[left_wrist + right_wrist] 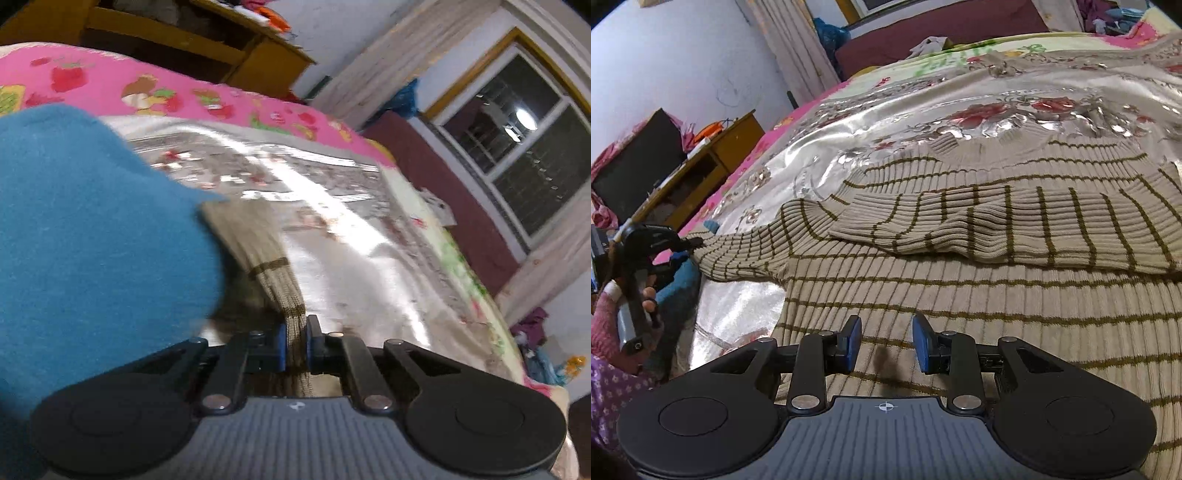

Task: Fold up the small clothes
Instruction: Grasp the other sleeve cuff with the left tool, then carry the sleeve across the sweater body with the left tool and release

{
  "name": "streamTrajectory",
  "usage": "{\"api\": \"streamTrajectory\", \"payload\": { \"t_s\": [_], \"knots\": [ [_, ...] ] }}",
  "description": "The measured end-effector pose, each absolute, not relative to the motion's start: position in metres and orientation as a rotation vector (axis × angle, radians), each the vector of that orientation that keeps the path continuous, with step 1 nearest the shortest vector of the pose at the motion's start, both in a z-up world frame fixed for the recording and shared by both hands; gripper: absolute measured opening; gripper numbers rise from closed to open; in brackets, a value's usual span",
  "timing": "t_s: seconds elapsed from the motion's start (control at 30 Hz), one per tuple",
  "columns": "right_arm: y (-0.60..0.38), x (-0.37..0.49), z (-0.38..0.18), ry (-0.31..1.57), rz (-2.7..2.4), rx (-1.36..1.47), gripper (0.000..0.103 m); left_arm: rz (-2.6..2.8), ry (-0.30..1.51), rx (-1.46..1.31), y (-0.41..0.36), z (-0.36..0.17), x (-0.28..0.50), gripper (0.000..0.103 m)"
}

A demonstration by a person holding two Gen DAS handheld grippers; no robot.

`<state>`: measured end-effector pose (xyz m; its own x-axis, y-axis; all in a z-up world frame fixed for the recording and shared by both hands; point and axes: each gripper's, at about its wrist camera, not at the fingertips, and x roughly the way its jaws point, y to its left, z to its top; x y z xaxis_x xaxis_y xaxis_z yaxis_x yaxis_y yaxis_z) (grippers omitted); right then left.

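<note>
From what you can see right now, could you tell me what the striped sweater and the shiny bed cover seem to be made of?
The sweater looks like ribbed knit, perhaps wool or acrylic: raised ribs, matte beige with brown stripes. The bed cover looks like satin or a similar synthetic: glossy, with bright glare over its flower pattern.

This is a bedroom in a home. A wide bed with a shiny silver floral satin coverlet (894, 110) fills the room, and a pink cartoon-print blanket (192, 96) lies along its far edge. Beyond the bed stands a yellow wooden desk (258, 55) with clutter on top. At the bed's end, a dark maroon padded headboard (454, 206) sits under a white-framed window (517, 147), dark outside, flanked by pale curtains (373, 81). Loose clothes (535, 325) are heaped beside the bed.
</note>
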<state>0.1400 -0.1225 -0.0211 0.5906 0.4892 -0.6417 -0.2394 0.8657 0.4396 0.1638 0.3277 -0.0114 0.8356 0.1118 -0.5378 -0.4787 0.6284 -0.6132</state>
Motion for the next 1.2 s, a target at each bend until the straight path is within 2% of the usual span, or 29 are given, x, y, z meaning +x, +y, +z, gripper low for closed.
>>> {"api": "streamTrajectory", "payload": {
  "t_s": [0.2,0.4,0.57,0.67,0.8,0.9,1.2],
  "knots": [
    [-0.141,0.137,-0.025,0.807,0.398,0.404,0.03,0.133,0.47,-0.726,0.259,0.037,0.185,0.014],
    [-0.183,0.129,-0.034,0.773,0.332,0.512,0.031,-0.174,0.511,-0.602,0.137,0.072,0.213,0.014],
    [-0.23,0.123,-0.042,0.747,0.253,0.591,0.032,-0.383,0.661,-0.443,0.021,0.058,0.237,0.015],
    [-0.253,0.122,-0.044,0.732,0.221,0.637,0.032,-0.396,0.754,-0.361,-0.014,0.04,0.235,0.022],
    [-0.272,0.121,-0.045,0.713,0.212,0.697,0.032,-0.328,0.836,-0.305,-0.015,0.029,0.217,0.027],
    [-0.278,0.118,-0.043,0.705,0.227,0.72,0.032,-0.246,0.869,-0.293,0.005,0.021,0.195,0.036],
    [-0.28,0.111,-0.047,0.732,0.248,0.703,0.032,-0.022,0.924,-0.27,0.062,0.005,0.142,0.037]
  ]
}}
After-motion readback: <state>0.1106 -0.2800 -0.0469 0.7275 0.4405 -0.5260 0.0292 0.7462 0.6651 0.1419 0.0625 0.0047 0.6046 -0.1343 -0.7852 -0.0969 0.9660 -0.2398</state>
